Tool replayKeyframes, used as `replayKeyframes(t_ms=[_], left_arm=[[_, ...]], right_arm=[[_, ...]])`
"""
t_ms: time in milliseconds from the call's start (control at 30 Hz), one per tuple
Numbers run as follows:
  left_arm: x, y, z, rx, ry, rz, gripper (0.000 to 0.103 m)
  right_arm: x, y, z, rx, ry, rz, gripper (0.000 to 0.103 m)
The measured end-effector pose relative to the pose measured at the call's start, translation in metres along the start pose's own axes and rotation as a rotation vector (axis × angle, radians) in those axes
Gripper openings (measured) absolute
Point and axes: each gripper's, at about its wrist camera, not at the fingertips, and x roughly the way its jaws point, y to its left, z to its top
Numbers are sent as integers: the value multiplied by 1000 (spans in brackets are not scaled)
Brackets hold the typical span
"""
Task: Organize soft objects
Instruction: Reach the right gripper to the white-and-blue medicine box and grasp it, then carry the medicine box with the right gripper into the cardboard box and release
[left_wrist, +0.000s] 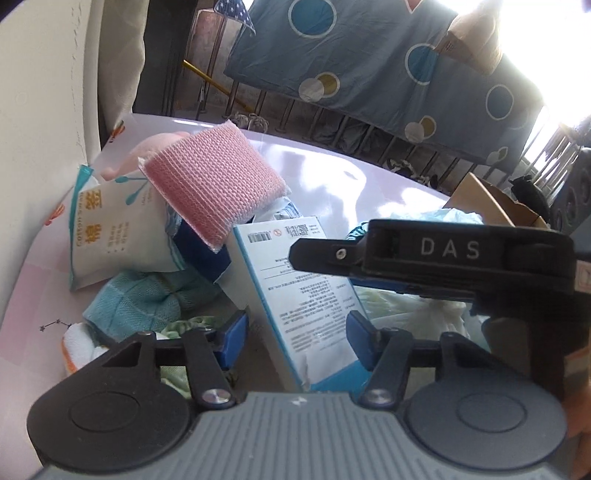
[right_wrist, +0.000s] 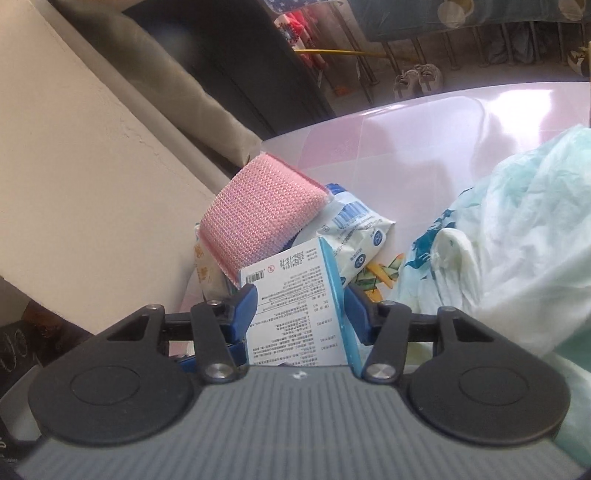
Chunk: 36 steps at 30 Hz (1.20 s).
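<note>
The right tool (right_wrist: 301, 314) gripped the white, blue-edged printed box (right_wrist: 295, 317); the left tool (left_wrist: 295, 332), released, straddled it. Best kept level, clear of the pink knitted sponge (right_wrist: 255, 210).

- The right gripper (right_wrist: 300, 314) has its blue pads on either side of a white-and-blue printed box (right_wrist: 295, 314); the pads touch its edges
- A pink knitted sponge (right_wrist: 258, 218) leans tilted just behind the box
- A white wipes pack (right_wrist: 360, 232) lies beside the sponge on the pink table (right_wrist: 406, 140)
- Crumpled pale cloth (right_wrist: 517, 240) fills the right
</note>
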Motion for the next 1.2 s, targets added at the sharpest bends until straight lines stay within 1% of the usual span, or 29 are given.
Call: replayKeyframes(t_ms=[167, 267, 333, 500, 633, 700, 867, 1033, 1200], left_arm=[[1, -2, 2, -23, -5, 30, 57], [-5, -6, 2, -15, -8, 50, 57], [-13, -9, 1, -15, -14, 52, 57], [-48, -25, 0, -1, -57, 48, 57], [-83, -45, 0, 20, -120, 41, 57], [-101, -60, 0, 46, -152, 44, 57], [-133, -98, -3, 108, -201, 30, 57], [-147, -142, -3, 163, -223, -6, 57], [-142, -199, -2, 248, -222, -75, 57]], right_arm=[[2, 4, 0, -5, 9, -4, 50], [-8, 6, 0, 12, 7, 13, 49], [-16, 10, 0, 14, -1, 22, 49], [-49, 27, 2, 15, -28, 39, 49], [-87, 41, 1, 13, -63, 46, 49], [-108, 46, -2, 17, -84, 51, 49], [-166, 47, -9, 35, -149, 69, 49], [-231, 36, -20, 51, -215, 55, 49], [-291, 2, -35, 103, -286, 20, 50]])
